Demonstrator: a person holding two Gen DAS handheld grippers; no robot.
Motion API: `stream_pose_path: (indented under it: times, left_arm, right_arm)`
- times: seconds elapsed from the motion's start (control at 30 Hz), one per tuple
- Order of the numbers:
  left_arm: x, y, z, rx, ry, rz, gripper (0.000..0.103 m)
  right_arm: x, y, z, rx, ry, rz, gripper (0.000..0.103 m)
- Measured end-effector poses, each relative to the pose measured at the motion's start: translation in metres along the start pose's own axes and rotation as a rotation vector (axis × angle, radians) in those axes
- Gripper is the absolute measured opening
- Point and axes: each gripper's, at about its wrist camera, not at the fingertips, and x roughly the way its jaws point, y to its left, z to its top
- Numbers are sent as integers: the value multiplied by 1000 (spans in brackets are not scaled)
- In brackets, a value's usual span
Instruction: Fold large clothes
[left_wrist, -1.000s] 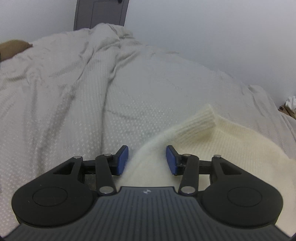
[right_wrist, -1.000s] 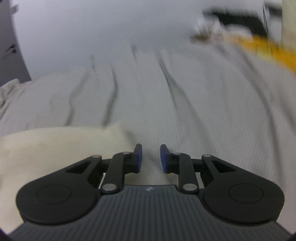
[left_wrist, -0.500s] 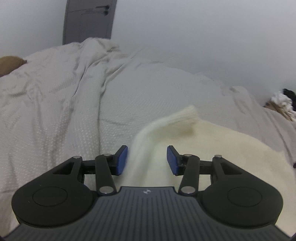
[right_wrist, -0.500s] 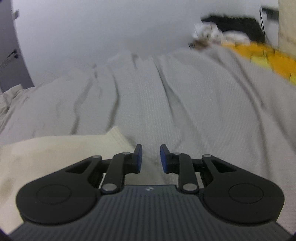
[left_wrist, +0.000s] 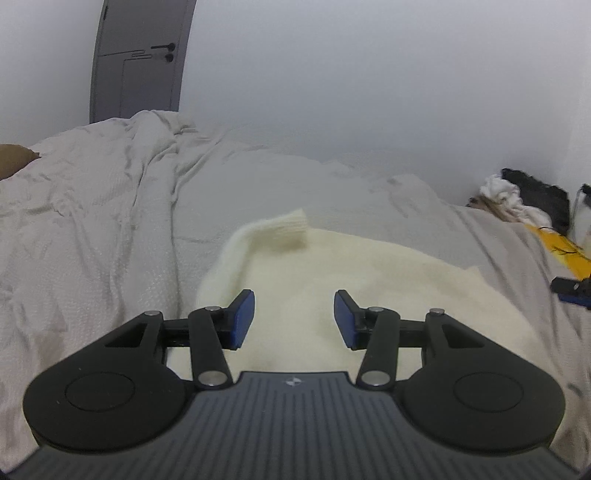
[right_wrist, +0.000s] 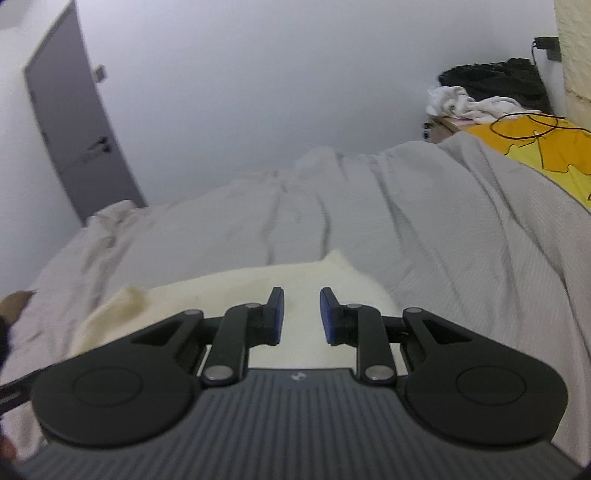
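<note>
While both tongs, left tongs (left_wrist: 294, 318) wide and right tongs (right_wrist: 301, 315) narrower, hang empty above it, the cream sweater (left_wrist: 369, 280) lies mid-bed (left_wrist: 92, 229), one sleeve (left_wrist: 284, 229) folded inward, further folds seemingly remaining.

Grey door (left_wrist: 138, 59), rumpled bedspread (left_wrist: 92, 229), yellow cloth (right_wrist: 546, 147).

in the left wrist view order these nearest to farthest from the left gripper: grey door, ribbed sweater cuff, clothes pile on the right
From the left gripper:
1. ribbed sweater cuff, just ahead, centre
2. clothes pile, far right, past the bed's edge
3. grey door, upper left, behind the bed
</note>
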Motion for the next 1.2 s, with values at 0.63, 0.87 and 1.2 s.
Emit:
stream_pose_path:
  times: [0.63,0.87,1.2]
  left_arm:
    - [-83,-41,-66,71,44,-92,63]
    - [-69,-39,-66,59,87,-111,64]
    - [-44,-28,-65,-30,172,-130,71]
  right_arm:
    - [-77,29,-67,25,97,106,41]
    - [-55,13,-77,224,198,144,86]
    - [-16,-10,-117,571,437,245,86]
